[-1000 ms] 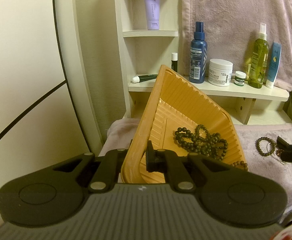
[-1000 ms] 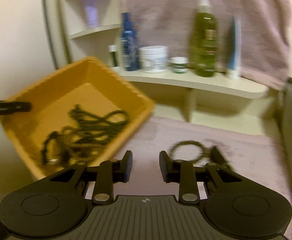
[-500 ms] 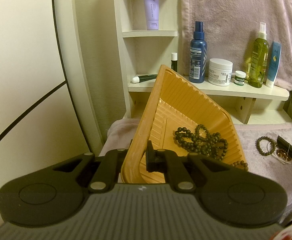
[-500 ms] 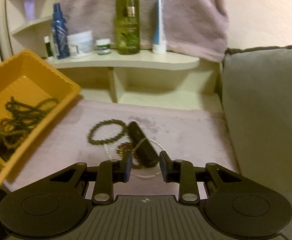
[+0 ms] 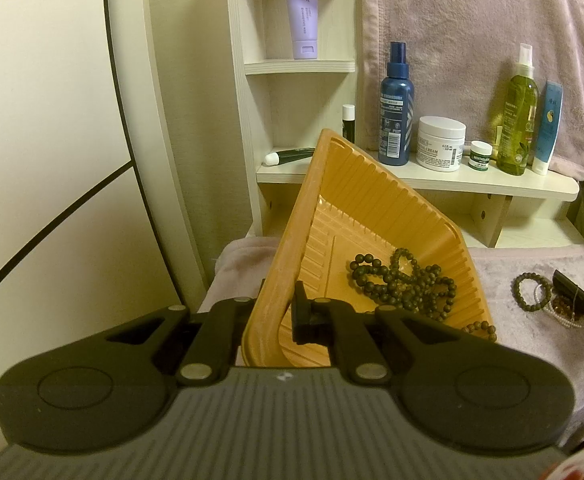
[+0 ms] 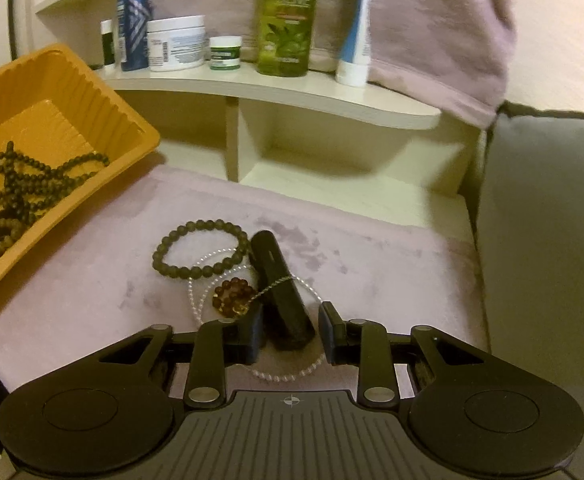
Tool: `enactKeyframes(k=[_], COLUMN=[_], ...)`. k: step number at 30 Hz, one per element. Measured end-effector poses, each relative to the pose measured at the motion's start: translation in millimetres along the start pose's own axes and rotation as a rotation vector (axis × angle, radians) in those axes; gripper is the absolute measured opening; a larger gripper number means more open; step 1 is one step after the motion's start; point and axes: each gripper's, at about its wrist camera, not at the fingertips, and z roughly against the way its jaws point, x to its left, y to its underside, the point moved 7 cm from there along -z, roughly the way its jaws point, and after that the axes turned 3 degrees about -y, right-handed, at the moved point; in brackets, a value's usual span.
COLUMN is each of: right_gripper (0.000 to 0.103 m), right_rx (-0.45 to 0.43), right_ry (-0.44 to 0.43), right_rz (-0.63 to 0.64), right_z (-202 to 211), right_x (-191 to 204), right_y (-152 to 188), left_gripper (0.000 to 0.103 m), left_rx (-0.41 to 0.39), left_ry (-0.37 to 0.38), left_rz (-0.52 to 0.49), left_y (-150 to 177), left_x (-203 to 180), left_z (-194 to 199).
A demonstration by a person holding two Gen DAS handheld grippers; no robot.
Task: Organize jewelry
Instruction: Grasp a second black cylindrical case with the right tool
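My left gripper [image 5: 275, 312] is shut on the near rim of an orange tray [image 5: 372, 216] and holds it tilted. Dark bead necklaces [image 5: 404, 284] lie heaped in its low side; the tray also shows in the right wrist view [image 6: 103, 112]. My right gripper [image 6: 289, 330] is open, its fingers on either side of a black tube [image 6: 281, 292] lying on the mauve cloth [image 6: 372, 264]. A thin pearl strand [image 6: 292, 374] crosses the tube. A dark bead bracelet [image 6: 199, 248] and a small amber bead cluster [image 6: 231, 296] lie just left of the tube.
A cream shelf [image 6: 292, 92] at the back holds a blue spray bottle [image 5: 395, 108], a white jar [image 5: 440, 142], a green oil bottle [image 6: 289, 16] and a blue-and-white tube [image 6: 356, 24]. A grey cushion [image 6: 548, 232] bounds the right side. A pink towel [image 5: 472, 32] hangs behind.
My right gripper swung right from the tray, then came down over the jewelry pile until its fingers straddled the black tube. The left gripper and tray have not moved.
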Motion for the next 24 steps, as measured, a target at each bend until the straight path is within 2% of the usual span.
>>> enactKeyframes(k=[2,8,12,17,22,24], right_gripper=[0.025,0.024,0.023,0.023,0.023,0.024], right_rx=[-0.003,0.024,0.041,0.056,0.099,0.084], right_ry=[0.0,0.02,0.04,0.05,0.039,0.044], right_rz=[0.001,0.005,-0.06,-0.17,-0.169,-0.142], right_z=[1.3,19.1,36.3,52.8,48.2,47.7], right_x=[0.7,5.2,-1.1,-14.1,-14.2,-11.4], right_y=[-2.5,-3.7,-0.4,14.3,35.8,36.7], left_gripper=[0.007,0.007,0.007,0.007,0.007,0.007], left_rx=[0.0,-0.001,-0.001,-0.006,-0.01,-0.011], left_ry=[0.0,0.001,0.003,0.007,0.012,0.013], left_rz=[0.001,0.001,0.002,0.001,0.0,-0.001], left_y=[-0.1,0.1,0.2,0.2,-0.4,-0.7], left_x=[0.2,0.1,-0.4,-1.2,-1.0,-1.1], left_z=[-0.1,0.1,-0.1,0.8,2.1,2.8])
